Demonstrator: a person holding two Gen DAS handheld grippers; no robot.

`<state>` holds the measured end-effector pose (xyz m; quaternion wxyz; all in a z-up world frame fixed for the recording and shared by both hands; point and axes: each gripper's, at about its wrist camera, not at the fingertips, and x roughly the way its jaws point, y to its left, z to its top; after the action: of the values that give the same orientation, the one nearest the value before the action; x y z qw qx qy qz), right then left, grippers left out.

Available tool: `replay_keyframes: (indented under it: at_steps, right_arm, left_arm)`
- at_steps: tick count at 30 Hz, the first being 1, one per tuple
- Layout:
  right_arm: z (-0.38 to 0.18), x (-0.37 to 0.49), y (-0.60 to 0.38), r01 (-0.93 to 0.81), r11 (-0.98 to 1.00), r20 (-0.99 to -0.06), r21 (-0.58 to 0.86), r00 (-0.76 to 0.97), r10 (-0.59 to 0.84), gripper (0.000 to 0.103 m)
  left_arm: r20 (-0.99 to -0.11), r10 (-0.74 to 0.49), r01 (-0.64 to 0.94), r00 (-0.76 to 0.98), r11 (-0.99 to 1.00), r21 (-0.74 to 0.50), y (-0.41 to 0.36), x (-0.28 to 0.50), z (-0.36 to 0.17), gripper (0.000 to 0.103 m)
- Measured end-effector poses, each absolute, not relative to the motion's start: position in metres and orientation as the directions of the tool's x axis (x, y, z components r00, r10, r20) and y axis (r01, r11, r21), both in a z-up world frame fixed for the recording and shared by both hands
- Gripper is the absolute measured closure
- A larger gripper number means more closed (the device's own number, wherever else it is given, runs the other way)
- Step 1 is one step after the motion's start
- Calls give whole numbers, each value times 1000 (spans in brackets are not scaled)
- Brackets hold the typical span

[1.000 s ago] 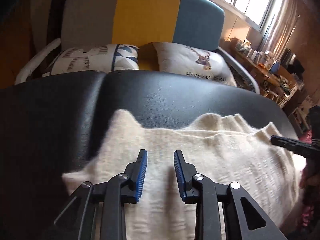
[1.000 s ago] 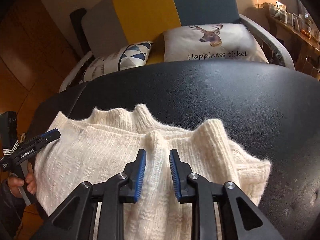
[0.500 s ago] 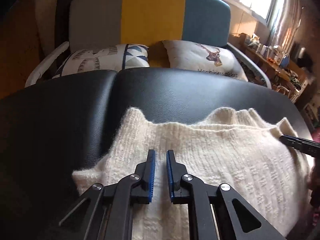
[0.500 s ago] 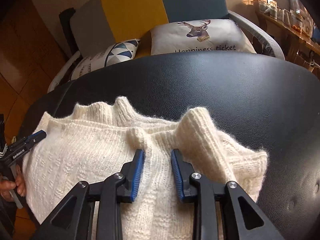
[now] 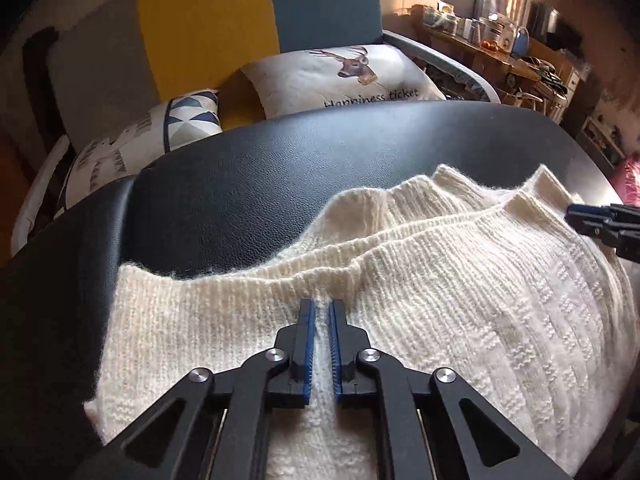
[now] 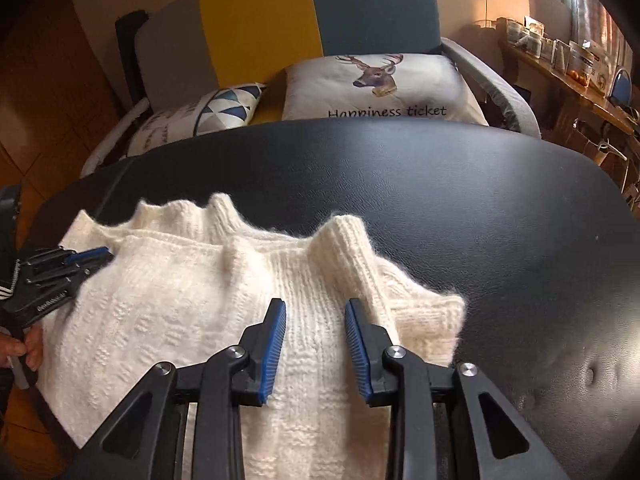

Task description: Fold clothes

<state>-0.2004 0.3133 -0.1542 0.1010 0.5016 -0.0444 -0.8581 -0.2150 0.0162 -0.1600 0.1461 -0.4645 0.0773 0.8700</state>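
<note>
Cream knit sweater (image 5: 440, 320) (fuzzy, folded) on black table (image 6: 440, 184); left gripper (image 5: 319, 312) pinches its fabric, right gripper (image 6: 316, 312) spread; near edge hidden.

A black padded bench (image 6: 460, 200) stretches ahead of the jaws. Beyond its far edge stands a sofa (image 6: 256, 32) with grey, yellow and teal back panels. On it lean a white deer cushion (image 6: 380, 88) printed "Happiness ticket" and, left of it, a cushion with blue triangles (image 6: 224, 110). Far right, a cluttered wooden shelf (image 5: 492, 56) sits below a window
</note>
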Motion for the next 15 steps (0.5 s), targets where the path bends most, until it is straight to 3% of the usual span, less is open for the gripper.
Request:
replay_keyframes:
  at_steps: [5,15]
  right_arm:
    - [-158,-194,316,144,-977,-838,156,-504,-208,72]
    - [-141,-206,314,138,-989,-837,49,-535,-116,68]
  left_arm:
    - [-793,213,-173,-571,-975,-137,-8,-226,-155,98]
    - [-805,263,-227,-531,-960,-164,1,-222,-167,93]
